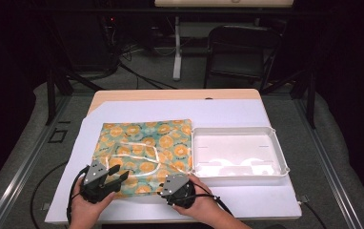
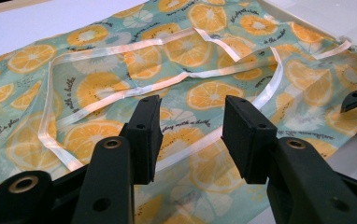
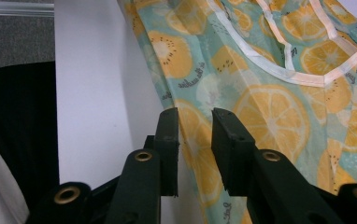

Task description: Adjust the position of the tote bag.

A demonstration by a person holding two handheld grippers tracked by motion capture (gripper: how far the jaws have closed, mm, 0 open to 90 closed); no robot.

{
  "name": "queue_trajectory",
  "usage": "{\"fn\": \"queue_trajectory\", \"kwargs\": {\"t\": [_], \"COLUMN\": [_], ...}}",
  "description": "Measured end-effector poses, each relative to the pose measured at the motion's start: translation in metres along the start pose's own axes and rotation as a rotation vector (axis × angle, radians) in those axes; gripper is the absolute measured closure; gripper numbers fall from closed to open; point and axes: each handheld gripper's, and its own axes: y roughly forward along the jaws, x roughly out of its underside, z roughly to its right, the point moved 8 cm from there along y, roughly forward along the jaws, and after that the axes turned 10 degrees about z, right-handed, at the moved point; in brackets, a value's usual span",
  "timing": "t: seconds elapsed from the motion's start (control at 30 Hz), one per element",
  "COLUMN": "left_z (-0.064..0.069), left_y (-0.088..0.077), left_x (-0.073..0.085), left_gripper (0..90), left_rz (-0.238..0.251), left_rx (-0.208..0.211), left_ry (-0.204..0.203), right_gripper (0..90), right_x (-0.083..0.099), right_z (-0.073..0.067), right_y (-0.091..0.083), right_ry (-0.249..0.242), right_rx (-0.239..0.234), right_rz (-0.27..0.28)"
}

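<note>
Lying flat on the white sheet [image 1: 237,112] left of the tray [image 1: 279,151], the fruit-print cloth [image 1: 144,143] offers its near edge to both grippers: the left gripper [image 2: 191,133] hovers spread above it, while the right gripper [image 3: 195,147], jaws narrowed, apparently straddles the hem unpinched.

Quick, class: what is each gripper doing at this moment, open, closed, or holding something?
Left gripper: open, jaws apart above the orange-print cloth, holding nothing.
Right gripper: open, jaws narrowly apart at the cloth's near edge, not yet pinching it.
</note>
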Motion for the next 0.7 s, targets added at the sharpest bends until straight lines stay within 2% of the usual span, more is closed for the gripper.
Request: {"fn": "queue_trajectory", "kwargs": {"t": [0.33,0.5,0.7], "left_z": [0.0012,0.0018,0.0038], "left_y": [0.0008,0.0008,-0.0003], "left_x": [0.0003,0.0004,-0.0006], "left_gripper": [57.1,57.4,58.3], "left_rz": [0.000,-0.001,0.003], "left_rx": [0.007,0.011,0.018], "left_ry": [0.000,0.001,0.006], "right_gripper": [85.2,89.6,90.0], "right_x": [0.0019,0.0020,-0.0009], "right_z": [0.0022,0.0028,0.0050], "right_y": [0.0022,0.0030,0.0012], "right_ry": [-0.013,0.010,0.058], "right_rx": [0.013,0.003,-0.018], "right_rz": [-0.019,-0.014,-0.003]}}
